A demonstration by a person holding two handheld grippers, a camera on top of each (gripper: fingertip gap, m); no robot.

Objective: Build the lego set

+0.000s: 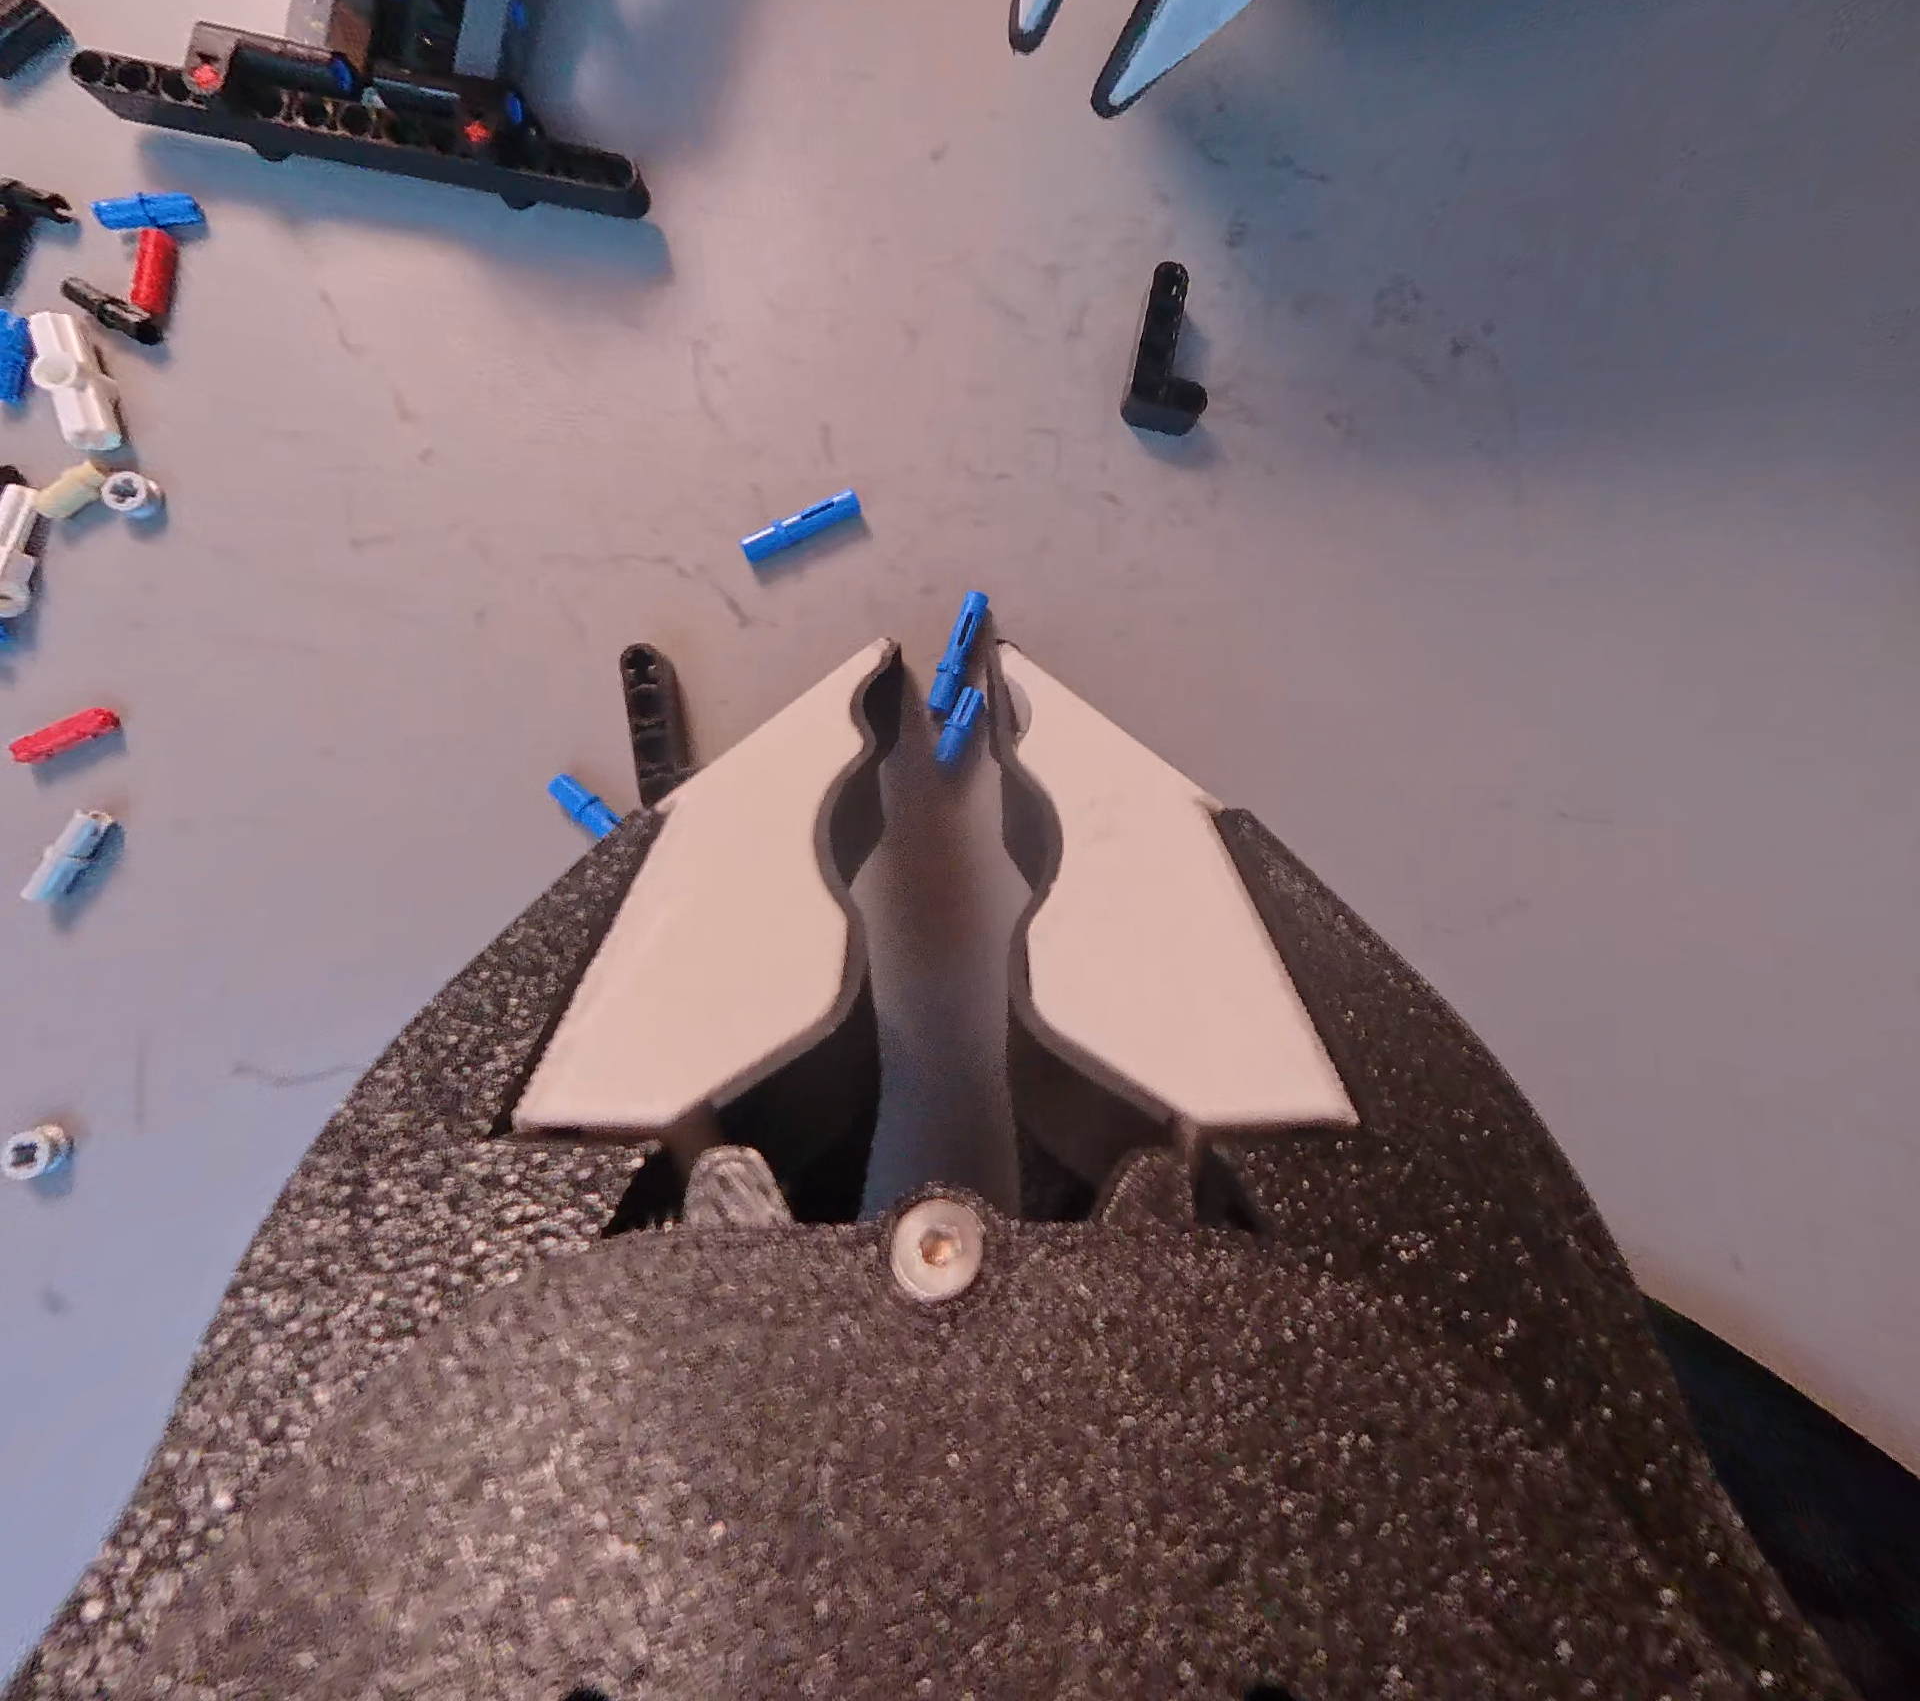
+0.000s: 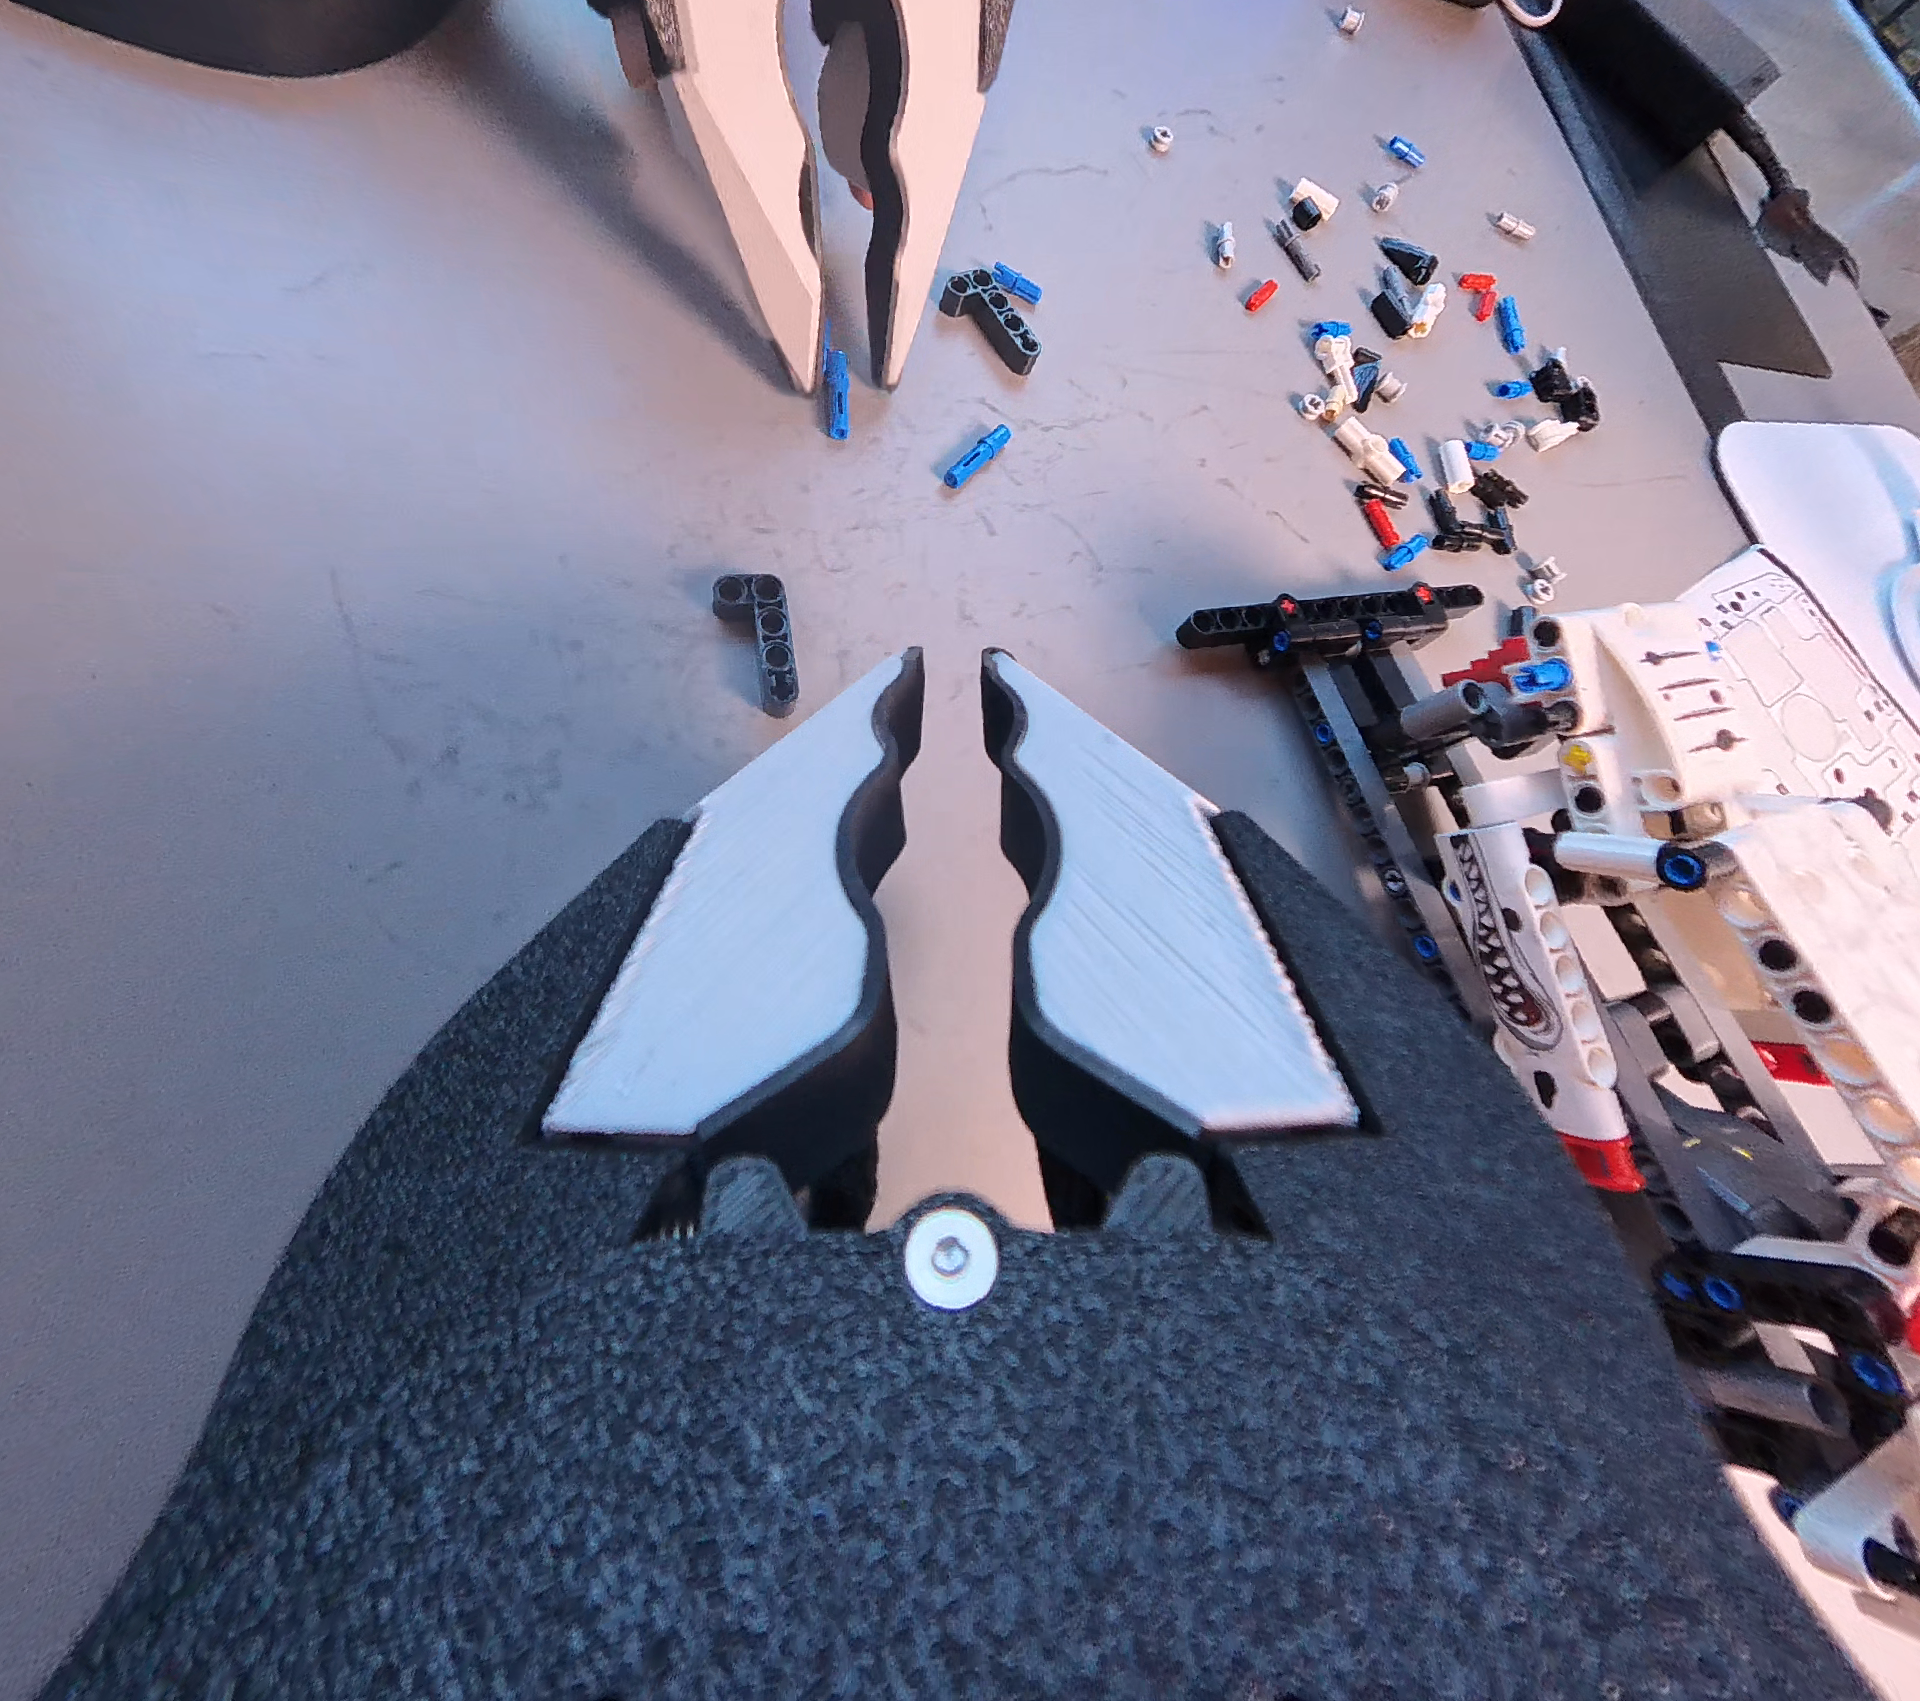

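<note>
Part-built model (image 2: 1621,872) lies right of the right gripper (image 2: 951,664), whose jaws are slightly parted and empty. Left gripper (image 1: 943,649), narrowly open, straddles a blue pin (image 1: 958,652) on the table (image 1: 1455,612). Many loose pieces (image 2: 1423,404) remain unused.

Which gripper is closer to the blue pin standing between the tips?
Left. The left gripper has the blue pin between its tips; the right gripper sits farther back, apart from it.
</note>
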